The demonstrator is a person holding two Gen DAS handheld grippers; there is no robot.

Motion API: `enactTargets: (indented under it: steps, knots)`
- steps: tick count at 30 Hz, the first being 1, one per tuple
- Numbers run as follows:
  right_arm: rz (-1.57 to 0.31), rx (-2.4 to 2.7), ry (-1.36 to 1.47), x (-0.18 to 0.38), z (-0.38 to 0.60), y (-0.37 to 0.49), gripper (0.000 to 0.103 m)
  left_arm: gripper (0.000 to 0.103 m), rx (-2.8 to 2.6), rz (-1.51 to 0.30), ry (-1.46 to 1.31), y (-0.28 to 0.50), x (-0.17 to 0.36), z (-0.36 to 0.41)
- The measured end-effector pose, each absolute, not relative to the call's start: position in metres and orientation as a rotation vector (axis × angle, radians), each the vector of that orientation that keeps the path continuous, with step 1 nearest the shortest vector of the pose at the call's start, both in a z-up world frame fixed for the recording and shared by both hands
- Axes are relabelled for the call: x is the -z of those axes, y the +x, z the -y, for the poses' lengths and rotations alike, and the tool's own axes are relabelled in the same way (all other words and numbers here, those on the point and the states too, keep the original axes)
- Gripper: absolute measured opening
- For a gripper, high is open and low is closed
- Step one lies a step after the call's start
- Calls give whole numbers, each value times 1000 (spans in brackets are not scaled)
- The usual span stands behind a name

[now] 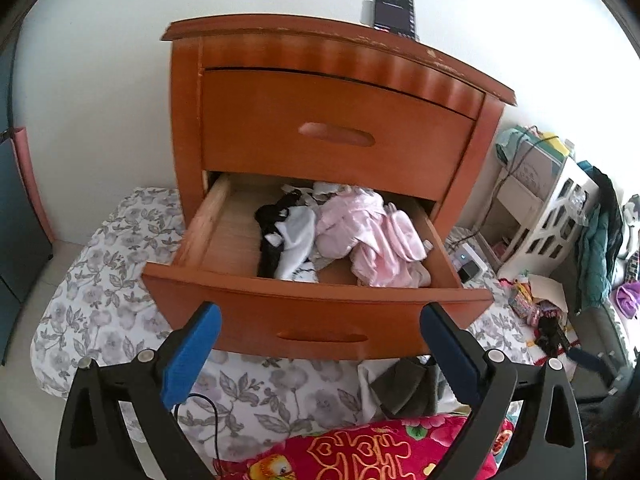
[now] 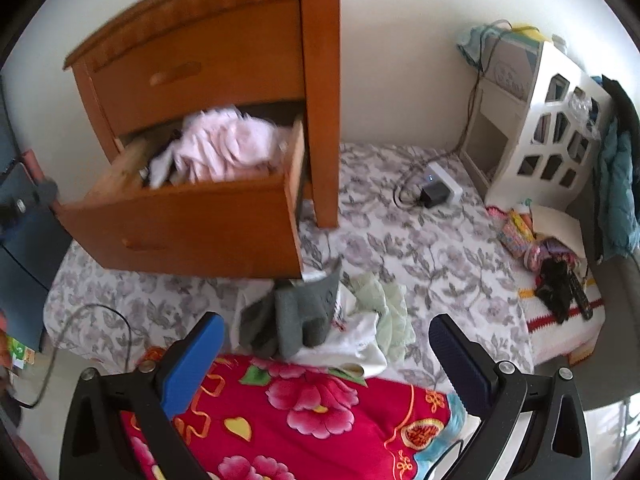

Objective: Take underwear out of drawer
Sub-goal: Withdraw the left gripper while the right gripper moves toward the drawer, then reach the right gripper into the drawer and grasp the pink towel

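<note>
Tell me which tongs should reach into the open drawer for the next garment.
Left, probably. The left tongs stand open and empty, squarely facing the drawer, with the pink clothes straight ahead. The right tongs, also open and empty, aim at the pile on the bedspread, with the drawer off to one side.

Domestic bedroom: wooden nightstand (image 1: pixel 320 128) on floral bedding (image 2: pixel 420 240), red quilt (image 2: pixel 300 412), clothing in open drawer (image 1: pixel 312 312), cluttered white shelf (image 2: pixel 540 128).
</note>
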State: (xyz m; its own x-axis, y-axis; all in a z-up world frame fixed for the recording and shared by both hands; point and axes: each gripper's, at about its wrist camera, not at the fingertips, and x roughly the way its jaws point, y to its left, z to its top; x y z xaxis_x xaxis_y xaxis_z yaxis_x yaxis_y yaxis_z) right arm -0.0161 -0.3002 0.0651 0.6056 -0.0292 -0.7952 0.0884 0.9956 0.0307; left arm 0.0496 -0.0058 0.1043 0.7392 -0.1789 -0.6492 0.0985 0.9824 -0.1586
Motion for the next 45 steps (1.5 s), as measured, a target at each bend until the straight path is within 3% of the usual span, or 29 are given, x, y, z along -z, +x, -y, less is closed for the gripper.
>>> enactTargets:
  steps: [11,19,45]
  knots:
    - [-798,-52,111,-154,282,24,103,99,63,-707,-173,50,-103,-45]
    - [-800,-87,78,-181,260,62,103,99,26,-713,-223,53,-93,-70]
    - [-1071,-87,-16,-117,208,184,103,99,39,-751,-295,75,-67,-90]
